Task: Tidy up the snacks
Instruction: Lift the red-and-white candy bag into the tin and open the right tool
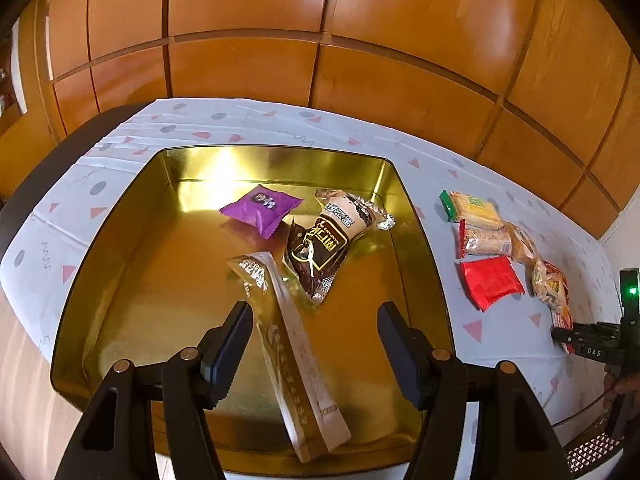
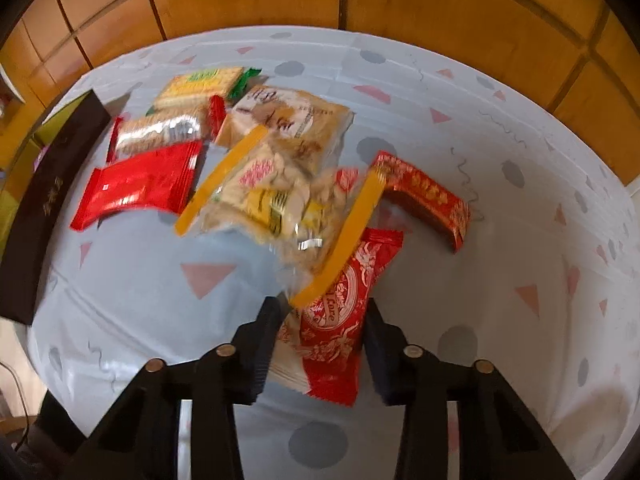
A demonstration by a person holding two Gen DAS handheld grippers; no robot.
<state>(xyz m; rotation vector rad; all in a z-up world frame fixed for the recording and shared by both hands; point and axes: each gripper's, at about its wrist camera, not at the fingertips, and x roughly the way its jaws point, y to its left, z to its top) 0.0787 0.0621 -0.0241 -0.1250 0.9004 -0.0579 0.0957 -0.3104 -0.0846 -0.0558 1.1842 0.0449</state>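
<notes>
A gold tin tray (image 1: pixel 120 240) holds a purple packet (image 1: pixel 262 208), a brown-and-white packet (image 1: pixel 324 244) and a long gold stick pack (image 1: pixel 292 348). My left gripper (image 1: pixel 316 328) is open above the tray, the stick pack lying between its fingers. Loose snacks lie right of the tray: a red packet (image 1: pixel 490 280) and cracker packs (image 1: pixel 476 208). In the right wrist view my right gripper (image 2: pixel 320 320) straddles a red patterned packet (image 2: pixel 340 320), jaws apart around it. A clear nut bag with yellow strips (image 2: pixel 272 200) lies blurred just ahead.
A white cloth with pink triangles (image 2: pixel 500 280) covers the table. A dark long box (image 2: pixel 44 208) lies at the left in the right wrist view. A red box-like packet (image 2: pixel 428 200) lies at right. Wooden panels (image 1: pixel 320 20) stand behind.
</notes>
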